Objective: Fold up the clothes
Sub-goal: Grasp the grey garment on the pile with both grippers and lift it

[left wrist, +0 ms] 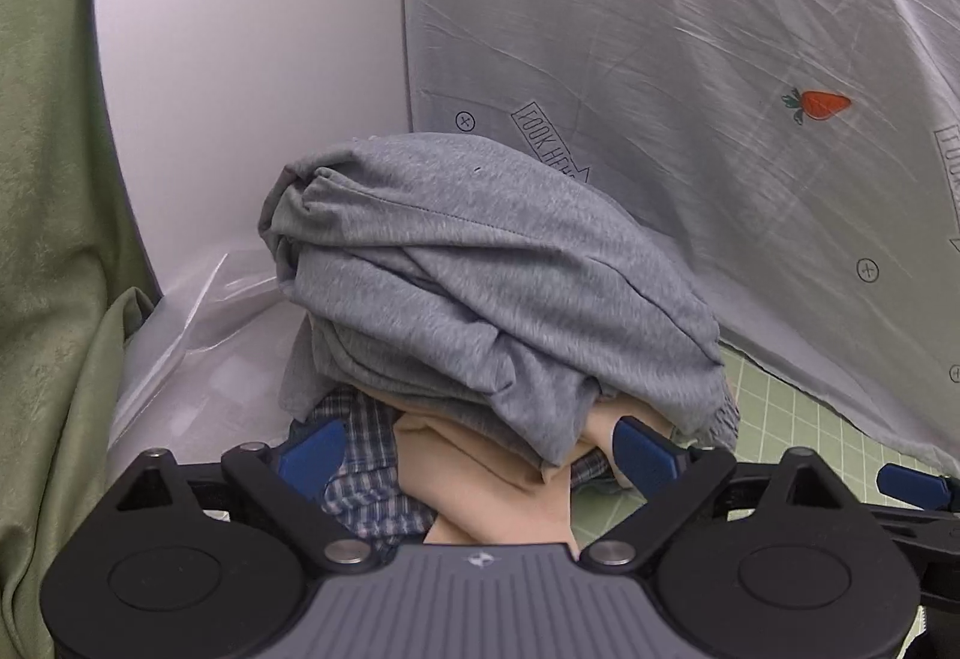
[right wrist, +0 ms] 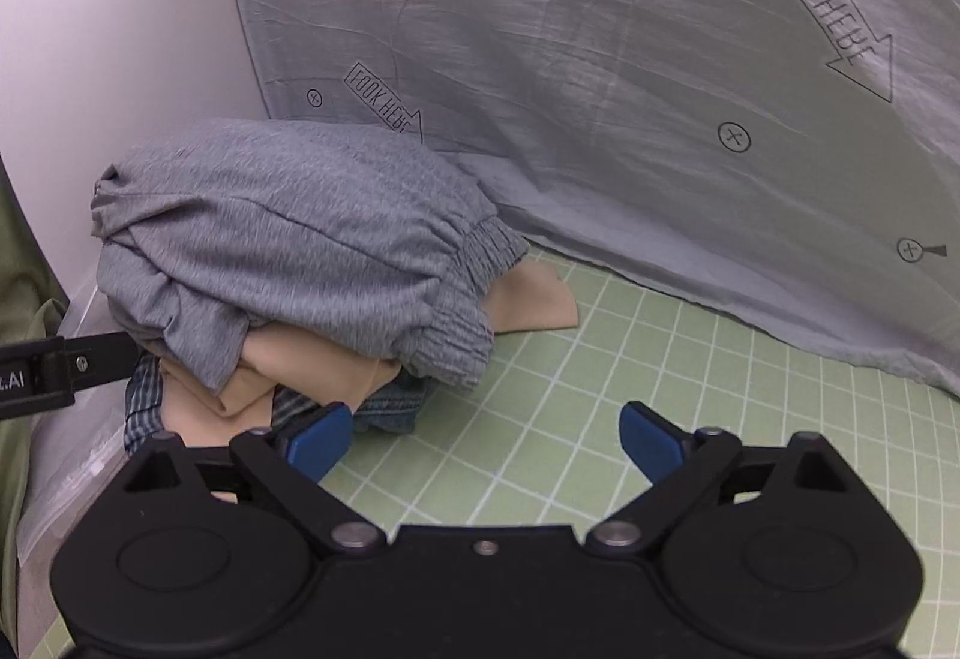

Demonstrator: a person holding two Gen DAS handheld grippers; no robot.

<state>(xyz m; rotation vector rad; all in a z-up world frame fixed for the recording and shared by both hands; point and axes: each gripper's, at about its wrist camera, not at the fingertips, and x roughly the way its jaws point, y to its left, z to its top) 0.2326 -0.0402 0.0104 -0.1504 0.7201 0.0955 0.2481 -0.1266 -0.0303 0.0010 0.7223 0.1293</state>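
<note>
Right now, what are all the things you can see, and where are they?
Grey knit garment with elastic waistband: one, grey, top of the pile.
Beige cloth: one, peach-beige, under the grey garment.
Blue plaid fabric: one, blue-white checks, low in the pile.
Denim piece: one, blue, pile bottom.
Green grid cutting mat: one, light green, under everything.
Grey printed sheet with carrot: one, pale grey, draped behind.
Green curtain: one, olive, far left.
Left gripper: open around the pile's front.
Right gripper: open above the mat.
</note>
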